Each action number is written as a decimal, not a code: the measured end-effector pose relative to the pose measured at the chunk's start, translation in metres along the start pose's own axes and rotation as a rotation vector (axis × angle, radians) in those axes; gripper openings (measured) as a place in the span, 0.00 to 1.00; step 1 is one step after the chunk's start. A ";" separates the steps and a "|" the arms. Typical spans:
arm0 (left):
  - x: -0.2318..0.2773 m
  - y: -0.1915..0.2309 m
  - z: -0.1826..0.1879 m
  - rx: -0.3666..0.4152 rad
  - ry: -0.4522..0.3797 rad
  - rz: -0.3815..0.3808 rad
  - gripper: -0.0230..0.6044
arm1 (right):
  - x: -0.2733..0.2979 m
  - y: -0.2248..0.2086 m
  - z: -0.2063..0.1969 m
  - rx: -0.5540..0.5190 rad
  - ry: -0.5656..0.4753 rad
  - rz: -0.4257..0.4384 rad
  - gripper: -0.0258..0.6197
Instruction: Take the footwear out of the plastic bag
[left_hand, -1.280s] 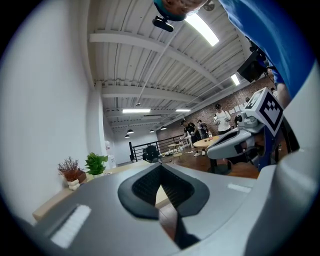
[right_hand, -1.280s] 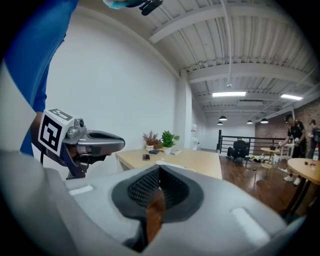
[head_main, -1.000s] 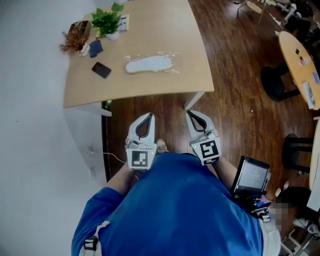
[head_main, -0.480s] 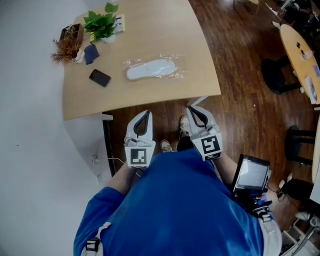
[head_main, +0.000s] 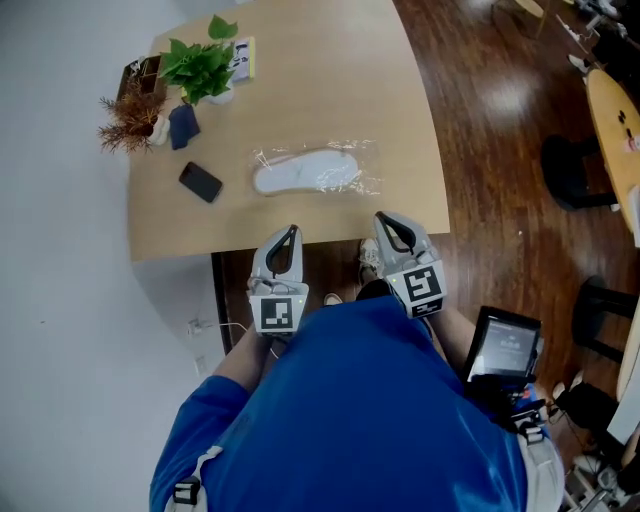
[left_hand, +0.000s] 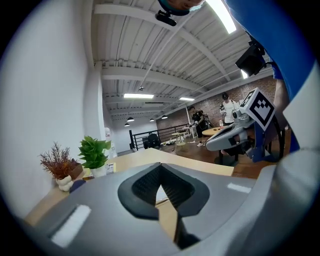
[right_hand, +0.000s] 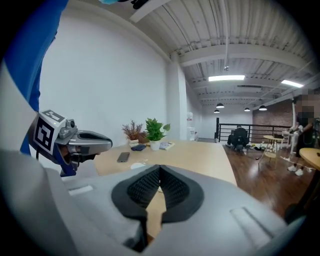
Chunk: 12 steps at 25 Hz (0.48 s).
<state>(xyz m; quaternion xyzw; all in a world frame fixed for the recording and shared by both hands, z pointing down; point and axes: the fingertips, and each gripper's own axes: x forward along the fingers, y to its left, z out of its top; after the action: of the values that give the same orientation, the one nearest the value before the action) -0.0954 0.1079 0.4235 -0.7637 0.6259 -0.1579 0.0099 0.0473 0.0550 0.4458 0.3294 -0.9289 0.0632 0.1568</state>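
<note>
Curved pale-wood table, upper centre: flat white slipper inside crinkly clear plastic bag. Left gripper and right gripper closed together, empty, below table edge.

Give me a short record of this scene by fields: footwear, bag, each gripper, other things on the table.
footwear: white, flat, inside the bag
bag: clear plastic, on the table, untouched
left gripper: shut, empty, at the table's near edge
right gripper: shut, empty, at the table's near edge
other things: phone, potted plant, dried plant
</note>
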 end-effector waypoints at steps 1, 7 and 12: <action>0.010 0.003 -0.003 -0.004 0.012 0.007 0.05 | 0.008 -0.009 -0.001 0.009 0.007 0.008 0.04; 0.058 0.019 -0.010 0.027 0.082 0.040 0.05 | 0.041 -0.052 -0.010 0.044 0.052 0.062 0.04; 0.082 0.037 -0.020 0.060 0.153 0.075 0.05 | 0.064 -0.067 -0.021 0.050 0.092 0.118 0.04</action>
<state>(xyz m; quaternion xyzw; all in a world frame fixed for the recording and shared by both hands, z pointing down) -0.1224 0.0248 0.4534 -0.7247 0.6481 -0.2339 -0.0092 0.0481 -0.0302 0.4874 0.2747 -0.9366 0.1105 0.1873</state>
